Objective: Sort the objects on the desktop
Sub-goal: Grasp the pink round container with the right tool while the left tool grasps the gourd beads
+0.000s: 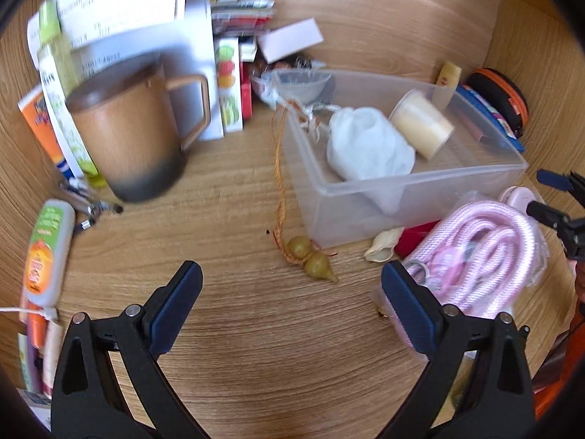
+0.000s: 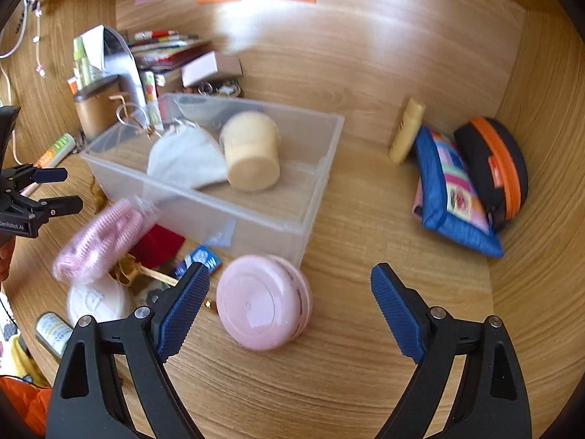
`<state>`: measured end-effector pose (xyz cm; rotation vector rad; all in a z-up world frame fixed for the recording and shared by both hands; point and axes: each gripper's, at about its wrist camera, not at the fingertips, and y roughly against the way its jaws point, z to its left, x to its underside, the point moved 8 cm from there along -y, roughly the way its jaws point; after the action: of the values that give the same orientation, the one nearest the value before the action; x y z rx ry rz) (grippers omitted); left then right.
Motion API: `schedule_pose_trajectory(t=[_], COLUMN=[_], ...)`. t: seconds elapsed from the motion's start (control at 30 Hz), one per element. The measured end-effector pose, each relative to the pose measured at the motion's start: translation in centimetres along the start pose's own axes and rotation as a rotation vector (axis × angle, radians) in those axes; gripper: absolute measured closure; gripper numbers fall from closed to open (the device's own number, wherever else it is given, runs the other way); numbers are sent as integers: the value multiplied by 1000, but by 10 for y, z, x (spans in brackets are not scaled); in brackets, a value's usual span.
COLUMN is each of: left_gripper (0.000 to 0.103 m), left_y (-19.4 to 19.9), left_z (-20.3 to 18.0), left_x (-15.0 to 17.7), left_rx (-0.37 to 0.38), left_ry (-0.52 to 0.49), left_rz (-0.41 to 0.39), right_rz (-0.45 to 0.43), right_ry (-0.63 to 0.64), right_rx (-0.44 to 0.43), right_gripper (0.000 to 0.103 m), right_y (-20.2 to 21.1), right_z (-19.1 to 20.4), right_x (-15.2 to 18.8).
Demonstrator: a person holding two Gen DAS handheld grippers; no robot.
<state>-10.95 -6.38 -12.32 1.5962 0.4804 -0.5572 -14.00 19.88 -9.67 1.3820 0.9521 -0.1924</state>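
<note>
The right claw (image 2: 290, 301) stands wide and empty, its knurled blue pads (image 2: 184, 307) flanking a round pink case (image 2: 264, 301) that lies tilted on the wooden surface (image 2: 365, 358) just in front of the clear plastic bin (image 2: 256, 216); the wide spread looks set to take that smooth, hard disc across its width. The left claw (image 1: 292, 289) is likewise wide and holds nothing, poised over bare wood with a small olive gourd charm (image 1: 310, 258) on an orange cord just beyond its tips, and a coil of pink braided rope (image 1: 486, 245) in a clear wrapper beside its right finger. Farther on, the bin already holds a soft white cloth pouch (image 1: 365, 146) and a cream cylinder (image 1: 422, 122) lying on its side, so it seems to be the sorting target. Beyond, a brown lidded mug (image 1: 128, 135) stands by boxes on the left; on the right, a blue patchwork pouch (image 2: 453, 197) and an orange-zipped black case (image 2: 493, 168) lean against the back wall.
</note>
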Motion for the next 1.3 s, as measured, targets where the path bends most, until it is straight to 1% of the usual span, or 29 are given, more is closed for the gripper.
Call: schedule_pose_trajectory(t=[0.1,0.27,0.33,0.5,0.6,0.8,0.9,0.93,0.97,1.07,1.13,1.17,1.2,1.3], left_gripper=[4,3,4,4,3,4,10,14,18,23,25,27,27,32], left_y=[-9,-28,-33,-36,-38,-40,-39,-39,-37,-37,-36,-35,-35,-33], left_z=[2,6,5,2,2,9,7,6,5,4,6,7,7,5], left_x=[1,4,5,5,5,3,2,1,1,0,-2,-2,-2,-2], left_rx=[-3,-17,-20,-43,-71,-84,-76,-71,-66,-62,-62,-63,-65,-58], left_ry=[4,16,11,-10,-14,3,-9,-14,-21,-28,-19,-16,-18,-34], left_rz=[14,73,82,73,67,37,26,23,18,13,11,9,8,5], right_rz=[24,52,62,89,106,91,80,77,77,89,102,105,104,94], right_ry=[-19,-38,-45,-62,-64,-85,-99,-104,-106,-105,-104,-103,-102,-88], right_rx=[-2,6,6,-37,-43,-82,-125,-137,-141,-159,-173,-180,-189,-190], right_gripper=[15,15,15,15,15,15,18,19,23,33,39,44,44,44], right_y=[-7,-16,-20,-30,-37,-43,-40,-39,-38,-39,-40,-40,-41,-40], right_z=[1,0,-1,3,4,7,9,9,9,9,10,11,13,13], right_x=[7,16,16,16,17,17,18,18,18,21,23,24,24,25])
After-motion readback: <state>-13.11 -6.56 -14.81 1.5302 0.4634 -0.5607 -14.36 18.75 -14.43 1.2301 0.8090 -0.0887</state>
